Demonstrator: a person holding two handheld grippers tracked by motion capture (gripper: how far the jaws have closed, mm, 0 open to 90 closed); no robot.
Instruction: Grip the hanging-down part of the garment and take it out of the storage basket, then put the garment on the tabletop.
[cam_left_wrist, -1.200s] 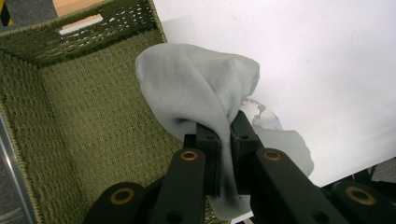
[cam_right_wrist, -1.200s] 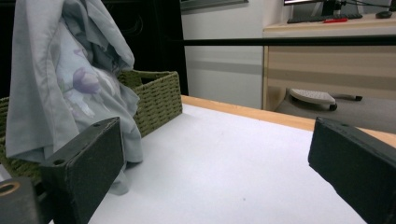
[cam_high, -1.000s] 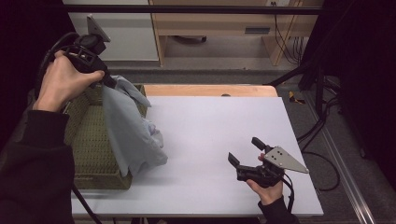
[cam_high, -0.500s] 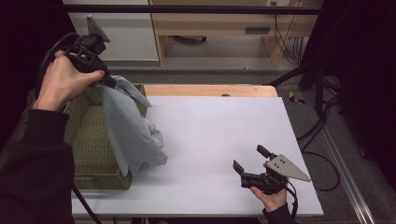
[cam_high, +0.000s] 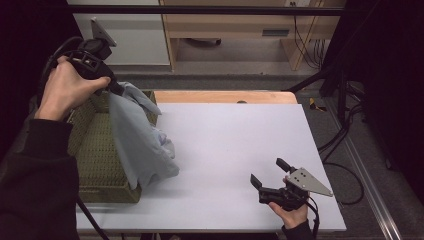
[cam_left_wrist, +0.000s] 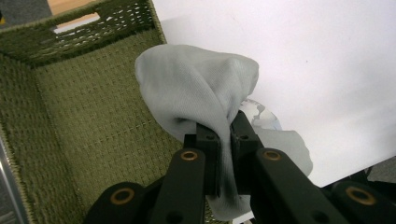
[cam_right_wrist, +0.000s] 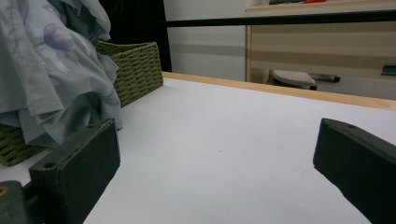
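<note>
High view: my right hand-held gripper (cam_high: 270, 179), jaws open, is drawing back to the worktop's (cam_high: 235, 145) near right corner; left hand-held gripper (cam_left_wrist: 223, 135) is pinching the pale grey cloth (cam_high: 137, 145) above the green woven basket (cam_high: 92, 150).

You see a soft, matt pale-grey cloth (cam_left_wrist: 196, 88) with a fine knit, and a coarse woven green basket (cam_left_wrist: 84, 121). Your table (cam_high: 235, 145) has a smooth, matt white top and a bare wooden edge (cam_high: 225, 96).
</note>
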